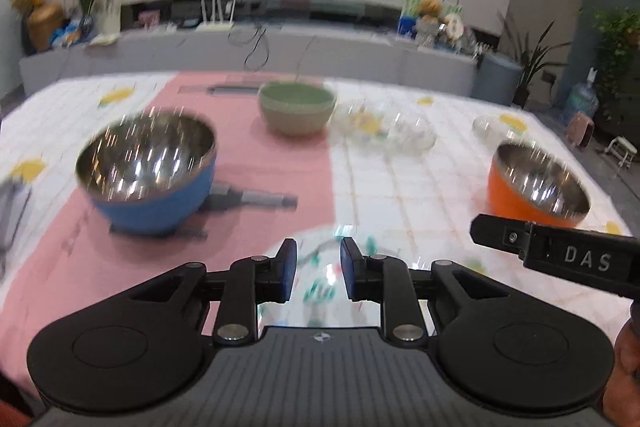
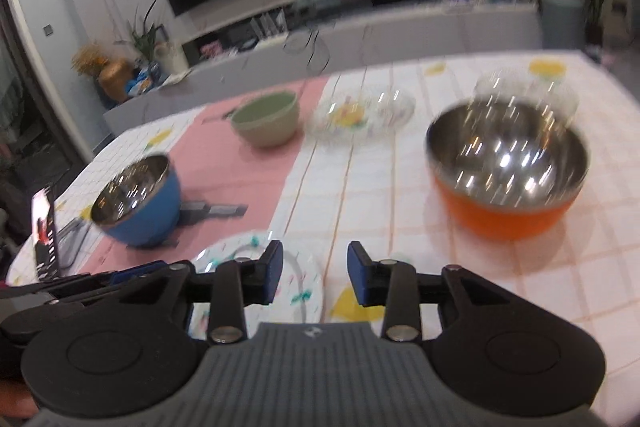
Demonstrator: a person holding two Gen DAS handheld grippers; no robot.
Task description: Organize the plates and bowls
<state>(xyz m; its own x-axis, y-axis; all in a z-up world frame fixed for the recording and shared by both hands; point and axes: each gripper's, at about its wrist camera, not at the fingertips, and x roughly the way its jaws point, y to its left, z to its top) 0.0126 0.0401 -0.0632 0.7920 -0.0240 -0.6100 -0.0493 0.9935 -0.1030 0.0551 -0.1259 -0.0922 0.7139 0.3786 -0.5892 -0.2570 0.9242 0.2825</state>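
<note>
A clear plate with a teal and pink pattern (image 1: 316, 247) (image 2: 298, 283) lies on the tablecloth just under both grippers. My left gripper (image 1: 319, 259) hangs over it, open, and its blue pads touch nothing. My right gripper (image 2: 315, 263) stands open above the plate's right rim, also with nothing in it. One finger of the right gripper (image 1: 500, 231) reaches in from the right in the left wrist view. A blue steel-lined bowl (image 1: 148, 167) (image 2: 136, 199) sits to the left, an orange one (image 1: 536, 183) (image 2: 508, 171) to the right, and a green bowl (image 1: 297, 107) (image 2: 266, 119) farther back.
Clear glass dishes (image 1: 384, 127) (image 2: 360, 115) lie beside the green bowl, and another glass bowl (image 2: 520, 87) stands behind the orange one. A dark grey bar (image 1: 248, 199) lies by the blue bowl. A phone (image 2: 44, 223) stands at the table's left edge.
</note>
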